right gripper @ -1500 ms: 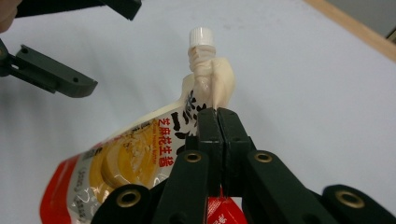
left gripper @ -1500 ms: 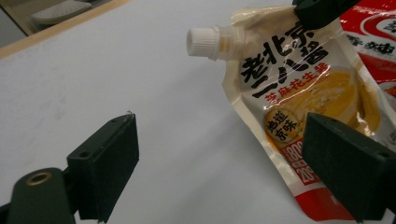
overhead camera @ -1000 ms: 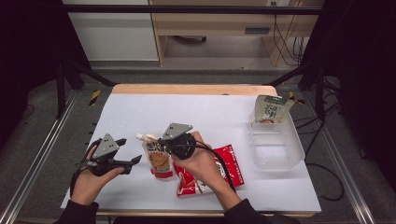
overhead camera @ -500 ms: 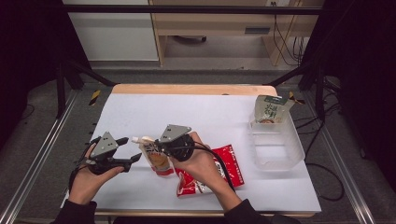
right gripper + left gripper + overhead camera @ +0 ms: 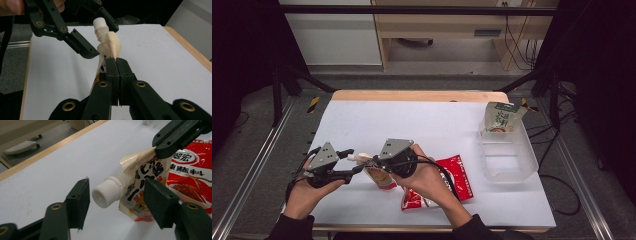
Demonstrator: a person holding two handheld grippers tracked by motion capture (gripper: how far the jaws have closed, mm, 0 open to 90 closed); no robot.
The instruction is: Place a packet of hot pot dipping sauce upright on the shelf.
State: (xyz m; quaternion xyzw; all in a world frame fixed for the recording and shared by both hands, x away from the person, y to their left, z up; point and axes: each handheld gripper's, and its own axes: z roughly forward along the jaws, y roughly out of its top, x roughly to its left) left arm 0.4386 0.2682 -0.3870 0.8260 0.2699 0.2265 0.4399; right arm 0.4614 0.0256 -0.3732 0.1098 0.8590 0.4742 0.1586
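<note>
A cream spout pouch point(image 5: 381, 176) with a white screw cap point(image 5: 108, 194) is held tilted above the white table point(image 5: 432, 125). My right gripper point(image 5: 373, 162) is shut on the pouch's top edge point(image 5: 110, 47); in the right gripper view its jaws point(image 5: 116, 61) are pressed together on the film. My left gripper point(image 5: 354, 162) is open, and in the left gripper view point(image 5: 117, 195) one jaw stands on each side of the cap without touching it. A red seasoning packet point(image 5: 444, 184) lies flat under the person's right hand.
A clear plastic tub point(image 5: 508, 156) stands at the table's right edge, with a green and white pouch point(image 5: 502, 118) leaning upright at its far end. The wooden table edge point(image 5: 417, 95) runs along the back.
The right gripper has carried the pouch a little to the left. The left gripper has closed in, so the cap now sits between its open jaws.
</note>
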